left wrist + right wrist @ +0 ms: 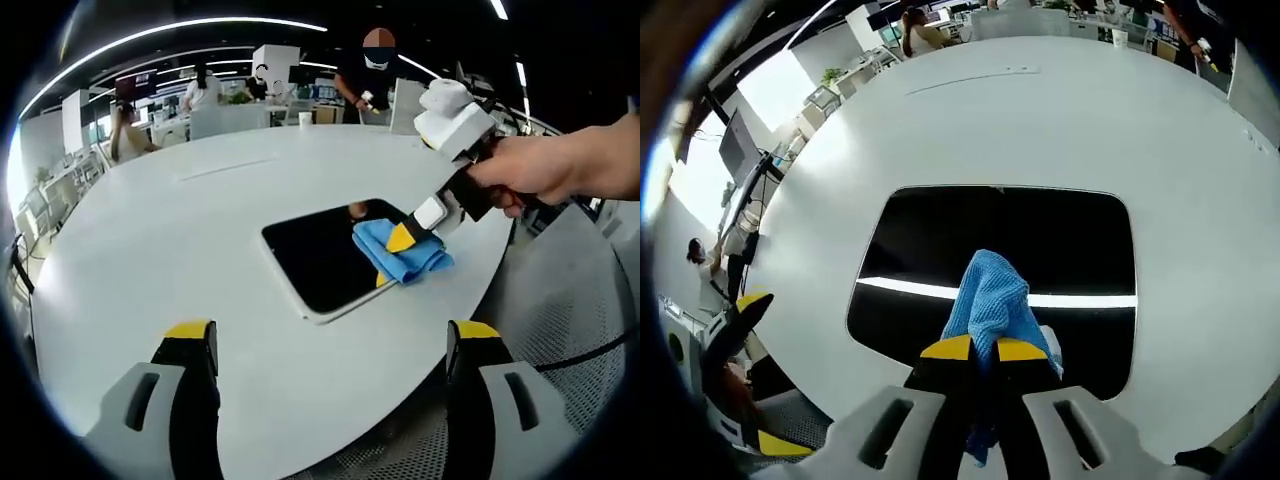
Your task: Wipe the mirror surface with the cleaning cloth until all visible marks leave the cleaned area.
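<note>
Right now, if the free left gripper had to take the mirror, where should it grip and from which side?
Probably the near long edge of the mirror, from the left gripper's own side. It lies flat on the table, so only the thin rim offers purchase. The right gripper pins the blue cloth at the far-right corner.

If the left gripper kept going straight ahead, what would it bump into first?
Probably the white table. The left gripper is open, holding nothing, and points across bare tabletop, with the near edge of the mirror just beyond. Depth is hard to judge, so it might reach the mirror first.
</note>
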`<move>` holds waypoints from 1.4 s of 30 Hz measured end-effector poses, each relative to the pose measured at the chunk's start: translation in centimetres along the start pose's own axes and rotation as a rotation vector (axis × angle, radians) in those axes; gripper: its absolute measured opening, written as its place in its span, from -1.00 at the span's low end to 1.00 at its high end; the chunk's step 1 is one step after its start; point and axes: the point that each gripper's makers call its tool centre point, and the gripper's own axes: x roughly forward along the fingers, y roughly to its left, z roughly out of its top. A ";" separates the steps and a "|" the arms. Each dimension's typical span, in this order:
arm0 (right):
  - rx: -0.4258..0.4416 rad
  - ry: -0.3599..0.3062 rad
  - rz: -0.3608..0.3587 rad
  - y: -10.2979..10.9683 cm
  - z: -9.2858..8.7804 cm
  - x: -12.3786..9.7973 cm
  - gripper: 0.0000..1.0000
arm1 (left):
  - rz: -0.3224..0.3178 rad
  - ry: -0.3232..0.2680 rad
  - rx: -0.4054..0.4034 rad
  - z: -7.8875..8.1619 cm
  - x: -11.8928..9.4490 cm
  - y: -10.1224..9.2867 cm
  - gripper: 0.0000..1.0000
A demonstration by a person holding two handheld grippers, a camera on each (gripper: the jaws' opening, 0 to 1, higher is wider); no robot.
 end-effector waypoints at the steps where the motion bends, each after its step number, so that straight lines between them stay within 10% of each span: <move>1: -0.001 0.001 0.004 0.2 0.0 0.1 -0.98 | 0.001 -0.002 0.000 0.0 0.0 0.0 0.86; 26: -0.143 0.022 0.115 9.7 0.4 2.5 -0.98 | -0.003 -0.002 -0.008 0.0 0.0 0.0 0.86; 42: -0.149 0.019 0.115 9.8 0.7 2.6 -0.98 | 0.008 0.030 -0.024 -0.6 0.0 0.4 0.95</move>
